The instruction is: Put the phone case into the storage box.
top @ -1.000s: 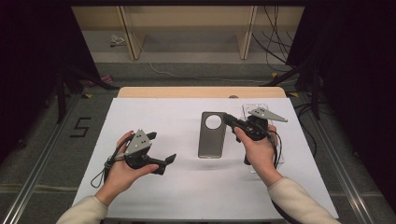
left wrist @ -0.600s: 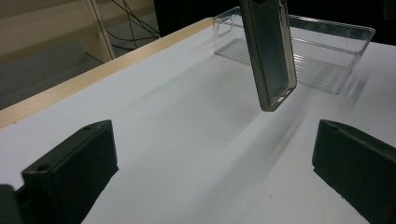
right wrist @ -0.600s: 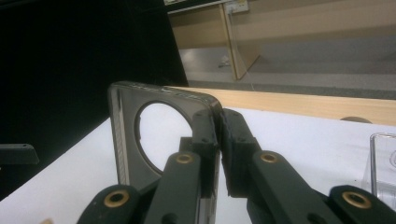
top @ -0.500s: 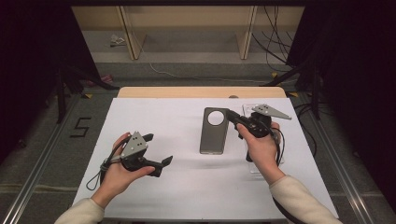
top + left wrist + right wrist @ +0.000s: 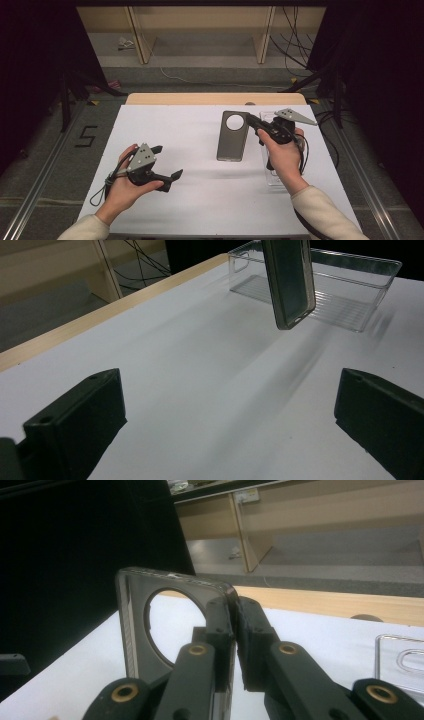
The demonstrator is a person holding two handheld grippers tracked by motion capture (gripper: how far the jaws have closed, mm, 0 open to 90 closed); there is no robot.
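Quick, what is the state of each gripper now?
Left gripper: open, holding nothing.
Right gripper: closed on the edge of the dark grey phone case.

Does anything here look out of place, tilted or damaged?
Nothing looks damaged or spilled. The dark phone case is off the table, pinched by one edge in the right gripper beside the clear tray. The left gripper is open and holds nothing.

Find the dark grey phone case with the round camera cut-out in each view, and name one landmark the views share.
High view: dark grey phone case, centre-right, clamped by the right gripper.
Left gripper view: top centre, hanging above the table.
Right gripper view: centre-left, between the jaws.
Shared landmark: clear plastic tray.
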